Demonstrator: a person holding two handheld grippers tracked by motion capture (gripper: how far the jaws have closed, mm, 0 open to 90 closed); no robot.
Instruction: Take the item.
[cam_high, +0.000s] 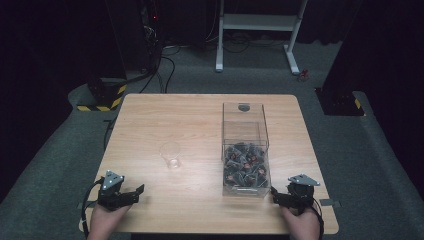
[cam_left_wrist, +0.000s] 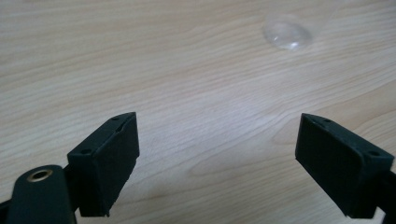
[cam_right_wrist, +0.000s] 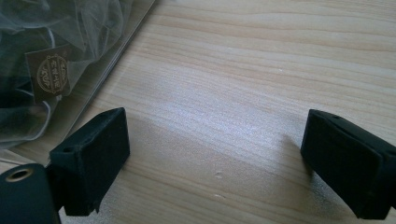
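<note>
A clear plastic box (cam_high: 245, 150) stands on the wooden table (cam_high: 200, 120), right of centre, its lower part holding several dark sachets with small brown tags (cam_right_wrist: 52, 73). A small clear plastic cup (cam_high: 171, 155) stands left of the box; its base appears far ahead in the left gripper view (cam_left_wrist: 287, 33). My left gripper (cam_high: 134, 194) rests open near the table's front left corner, nothing between its jaws (cam_left_wrist: 217, 163). My right gripper (cam_high: 278, 196) rests open at the front right, just beside the box's near corner, jaws empty (cam_right_wrist: 215, 163).
The box wall (cam_right_wrist: 116, 56) lies close to the right gripper's left jaw. Beyond the table, a white desk frame (cam_high: 255, 30) stands on grey carpet, with cables and a yellow-black striped base (cam_high: 100, 97) at back left.
</note>
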